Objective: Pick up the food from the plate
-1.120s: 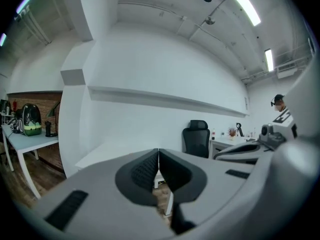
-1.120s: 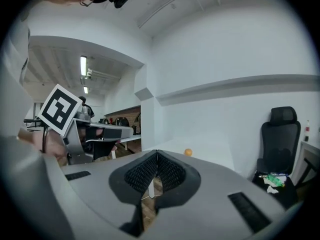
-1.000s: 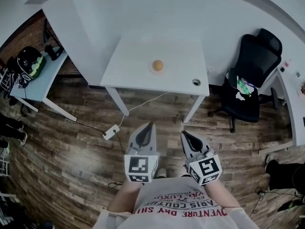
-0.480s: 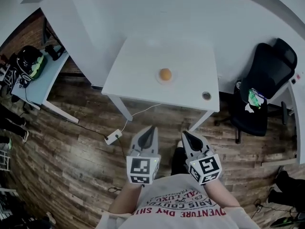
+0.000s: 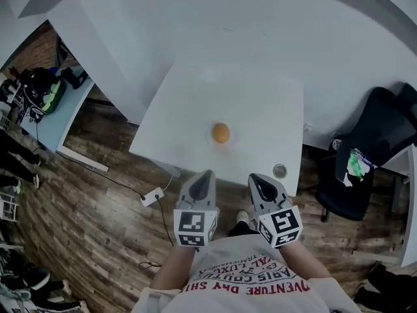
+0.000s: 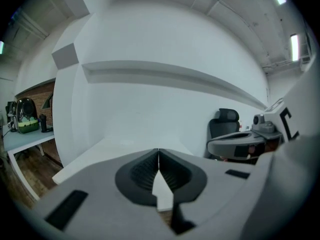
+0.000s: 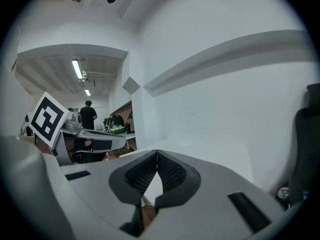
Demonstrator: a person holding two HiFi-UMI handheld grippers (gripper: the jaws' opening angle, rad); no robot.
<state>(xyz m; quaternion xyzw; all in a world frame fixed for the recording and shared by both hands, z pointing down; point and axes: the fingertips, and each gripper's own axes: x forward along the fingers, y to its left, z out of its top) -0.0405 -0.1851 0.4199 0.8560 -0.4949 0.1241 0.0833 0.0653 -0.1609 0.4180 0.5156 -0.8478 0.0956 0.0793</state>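
In the head view a round orange food item [image 5: 221, 133] sits on a small pale plate [image 5: 232, 138] near the middle of a white table [image 5: 260, 109]. My left gripper [image 5: 206, 173] and right gripper [image 5: 255, 178] hang side by side at the table's near edge, short of the plate. Both have their jaws shut with nothing between them; the tips meet in the left gripper view [image 6: 158, 151] and in the right gripper view [image 7: 157, 152]. The food is hidden in both gripper views.
A small round dark object [image 5: 279, 170] lies near the table's front right corner. A black office chair [image 5: 374, 142] stands to the right, and a light blue side table [image 5: 62, 113] with a helmet [image 5: 40, 87] to the left. A power strip [image 5: 154, 196] and cable lie on the wooden floor.
The view has closed in on the white table: the table and the food now lie much nearer to both grippers. Both grippers stay shut.
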